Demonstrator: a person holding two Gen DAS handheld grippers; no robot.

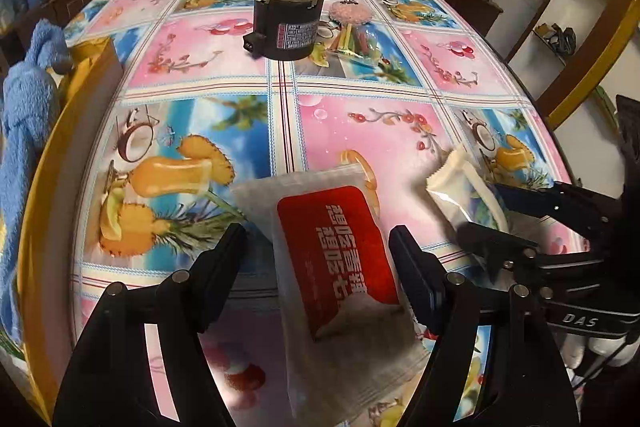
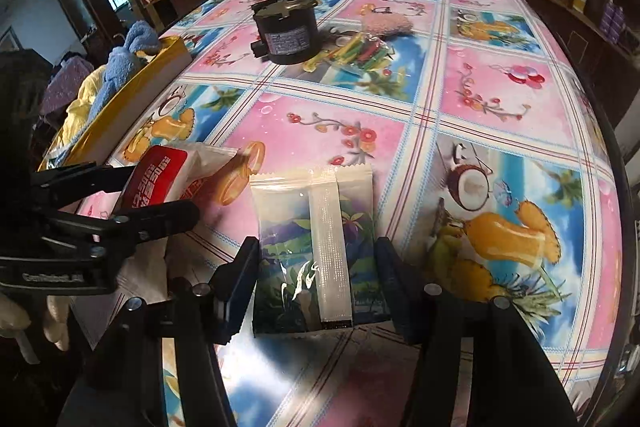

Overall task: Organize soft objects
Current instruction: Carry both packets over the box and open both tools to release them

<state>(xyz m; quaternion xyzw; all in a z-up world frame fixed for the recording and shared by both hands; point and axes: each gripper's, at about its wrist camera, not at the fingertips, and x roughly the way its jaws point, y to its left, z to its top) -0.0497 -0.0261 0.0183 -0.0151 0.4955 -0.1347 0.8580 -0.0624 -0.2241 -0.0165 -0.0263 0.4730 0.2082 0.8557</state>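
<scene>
Left tool (image 1: 316, 243): fingers wide apart over the translucent white sachet with the red printed label (image 1: 336, 243), flat on the bench (image 1: 360, 83) under a glossy tablecloth of pink flower squares and blue fruit squares. Right-hand finger just at the sachet's edge, left-hand finger clearly apart from it. No grip.

Right tool (image 2: 316, 259): narrower, one pad against each long side of the white plastic packet with the green landscape print (image 2: 316, 227). Packet held between the pads, its far end toward the middle of the bench.

Seen only from the left wrist: the right tool from the side, with the printed packet tilted up off the cloth. Seen only from the right wrist: the left tool from the side, the red-label sachet between its fingers, and pale gloved fingers (image 2: 12, 319) below it.

Further out, in both views: a black cylindrical motor with an upright shaft (image 1: 286, 27), standing; just beside it a clear bag of coloured sticks (image 1: 356, 41) and a pink fluffy piece (image 1: 350, 11).

At the left edge of the bench: a yellow open box (image 1: 96, 67) with a blue terry towel (image 1: 28, 99) in it. In the right wrist view alone, also a pale yellow cloth (image 2: 78, 111) in that box.
</scene>
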